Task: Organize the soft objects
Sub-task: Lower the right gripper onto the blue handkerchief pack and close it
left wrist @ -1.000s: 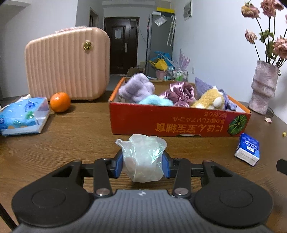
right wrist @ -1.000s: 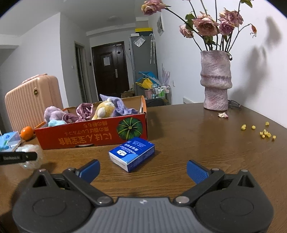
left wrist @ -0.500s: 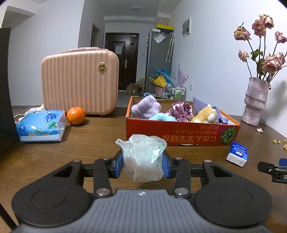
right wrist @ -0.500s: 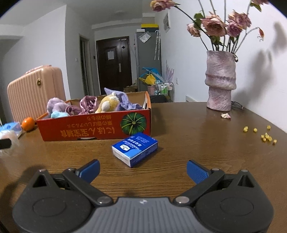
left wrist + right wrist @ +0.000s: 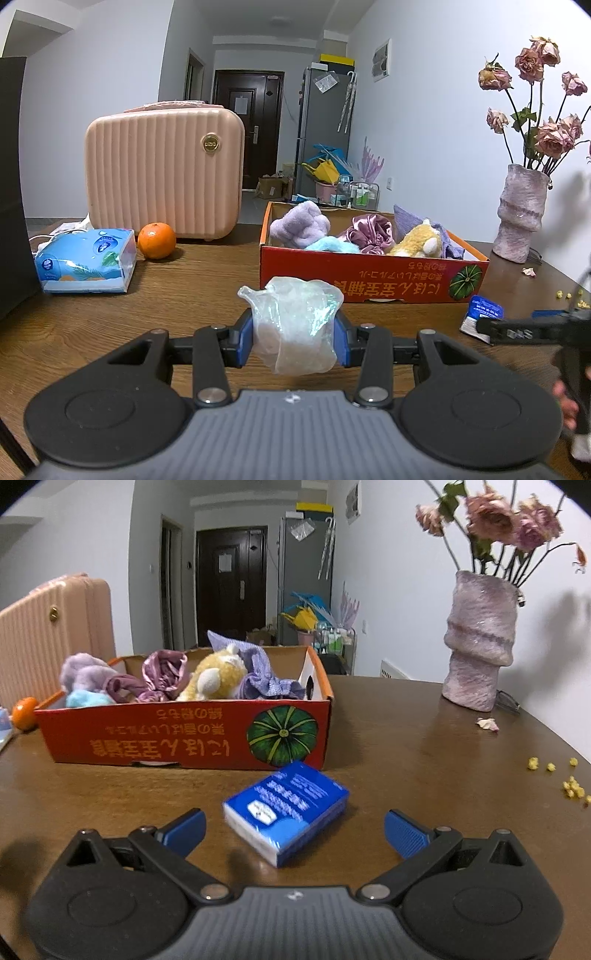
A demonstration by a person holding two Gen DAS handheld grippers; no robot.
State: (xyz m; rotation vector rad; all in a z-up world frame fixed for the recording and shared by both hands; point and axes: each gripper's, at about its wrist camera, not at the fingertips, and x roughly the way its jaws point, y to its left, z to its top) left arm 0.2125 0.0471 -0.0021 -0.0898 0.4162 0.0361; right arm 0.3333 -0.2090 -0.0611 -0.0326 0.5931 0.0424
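Clamping the plastic bag (image 5: 295, 325) in my left gripper (image 5: 294, 332), right gripper (image 5: 295, 830) spread wide at the tissue pack (image 5: 286, 810); next, close on it.

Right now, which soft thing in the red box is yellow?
The plush toy, lying between the shiny purple cloth and the lilac cloth. The others are purple, lilac or light blue.

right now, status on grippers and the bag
Left gripper shut on bag. Right gripper open, over blue pack. Box ahead, path clear.
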